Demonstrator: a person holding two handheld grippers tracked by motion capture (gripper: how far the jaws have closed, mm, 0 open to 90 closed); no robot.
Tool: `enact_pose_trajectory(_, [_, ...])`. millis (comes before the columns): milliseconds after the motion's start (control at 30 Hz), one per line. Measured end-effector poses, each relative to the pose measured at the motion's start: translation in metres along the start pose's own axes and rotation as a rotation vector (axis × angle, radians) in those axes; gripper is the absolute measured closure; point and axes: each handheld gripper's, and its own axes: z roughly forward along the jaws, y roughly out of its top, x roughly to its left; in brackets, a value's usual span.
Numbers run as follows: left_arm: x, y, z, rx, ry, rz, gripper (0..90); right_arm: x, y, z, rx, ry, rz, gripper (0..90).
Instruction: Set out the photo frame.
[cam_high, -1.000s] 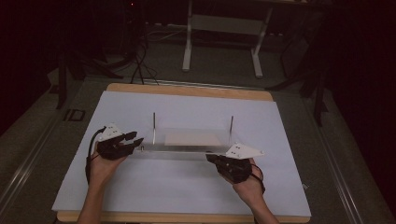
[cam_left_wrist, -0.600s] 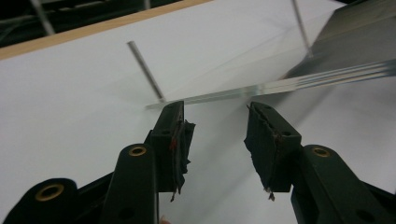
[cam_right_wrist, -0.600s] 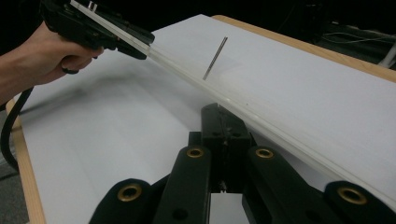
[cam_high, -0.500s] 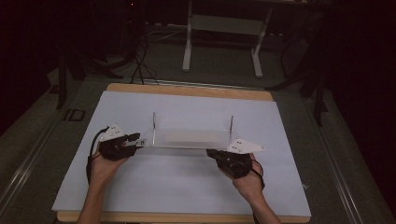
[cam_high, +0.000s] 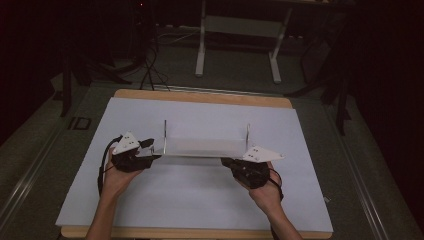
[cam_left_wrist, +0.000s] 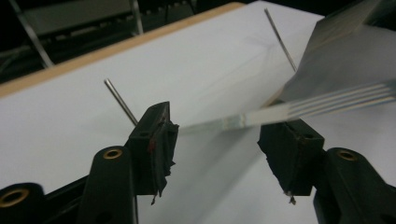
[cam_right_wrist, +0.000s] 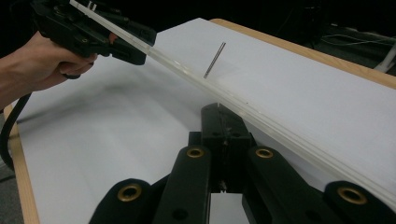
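A clear plastic plate (cam_high: 200, 147) lies across the middle of the white sheet, with two thin metal rods (cam_high: 165, 131) standing at its far corners. My left gripper (cam_high: 149, 150) is at the plate's left end. In the left gripper view it (cam_left_wrist: 217, 135) stands open, with the plate's edge (cam_left_wrist: 299, 107) running between the jaws and a rod (cam_left_wrist: 120, 100) behind. My right gripper (cam_high: 229, 161) is at the plate's front right corner. In the right gripper view it (cam_right_wrist: 219, 112) is shut, its tips just under the plate's edge (cam_right_wrist: 187, 70).
The white sheet (cam_high: 200, 200) covers a wooden table (cam_high: 200, 96). The left hand and its gripper (cam_right_wrist: 88, 35) show far off in the right gripper view. Beyond the table's far edge are a metal stand (cam_high: 240, 30) and cables on a dark floor.
Both hands have shifted only slightly at the plate's ends, the right one a little to the right. The plate has barely moved.
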Motion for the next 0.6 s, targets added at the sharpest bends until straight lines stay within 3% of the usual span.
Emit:
enact_pose_trajectory(167, [-0.003, 0.004, 0.001, -0.035, -0.015, 0.013, 41.1, -0.001, 0.001, 0.000, 0.000, 0.000, 0.001, 90.0])
enact_pose_trajectory(333, [-0.009, 0.006, 0.004, -0.047, 0.007, 0.061, 46.2, -0.002, 0.003, 0.000, -0.002, -0.005, -0.001, 90.0])
enact_pose_trajectory(600, [-0.007, 0.011, 0.005, -0.050, 0.020, 0.038, 47.1, -0.007, 0.008, -0.001, -0.008, -0.024, 0.001, 90.0])
